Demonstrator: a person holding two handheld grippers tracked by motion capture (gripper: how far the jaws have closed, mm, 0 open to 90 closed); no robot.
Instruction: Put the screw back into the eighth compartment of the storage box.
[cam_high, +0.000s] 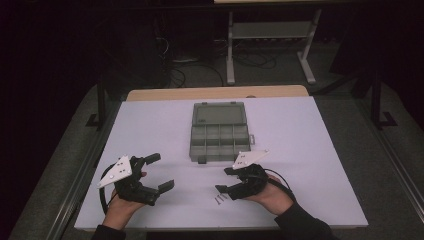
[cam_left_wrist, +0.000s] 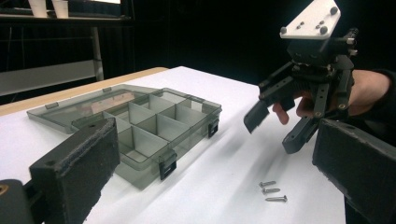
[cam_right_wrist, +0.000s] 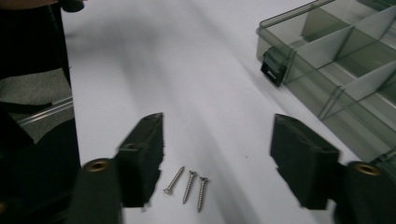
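On the white table (cam_high: 310, 150), near its front edge, three screws (cam_right_wrist: 187, 185) lie side by side, loose and untouched. Just above them hovers the right gripper (cam_right_wrist: 217, 158), its jaws spread with nothing between the pads. Beyond sits the open compartment box (cam_high: 219, 131), its lid laid flat. Off to the left, the left gripper (cam_high: 159, 172) rests with jaws spread wide, holding nothing.

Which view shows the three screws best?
The right gripper view: the three screws lie close up, side by side between its jaws. The left gripper view shows them small on the table; the high view, as tiny marks near the right tool.
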